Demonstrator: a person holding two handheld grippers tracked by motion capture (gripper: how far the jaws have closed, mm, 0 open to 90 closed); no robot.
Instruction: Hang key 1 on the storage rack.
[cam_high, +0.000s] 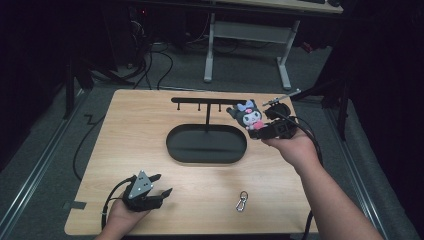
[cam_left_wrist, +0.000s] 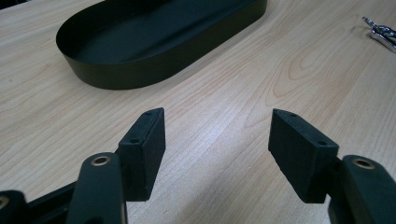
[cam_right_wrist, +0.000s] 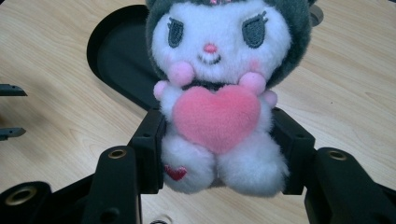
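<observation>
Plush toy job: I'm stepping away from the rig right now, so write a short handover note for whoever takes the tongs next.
Right tongs: shut on the plush toy, gripping its lower body, held up over the table's far right, beside the hook stand.
Left tongs: open, holding nothing, low over the table at the near left.
Black oval tray: mid-table, under the stand.
Metal clip: lying loose near the front edge.
Done: toy picked up.
Left: probably hang the toy on the stand; clip untouched.

Table (cam_high: 150, 130) lit evenly from above, dark surroundings; close-up plush (cam_right_wrist: 219, 93) slightly soft, shadows faint
</observation>
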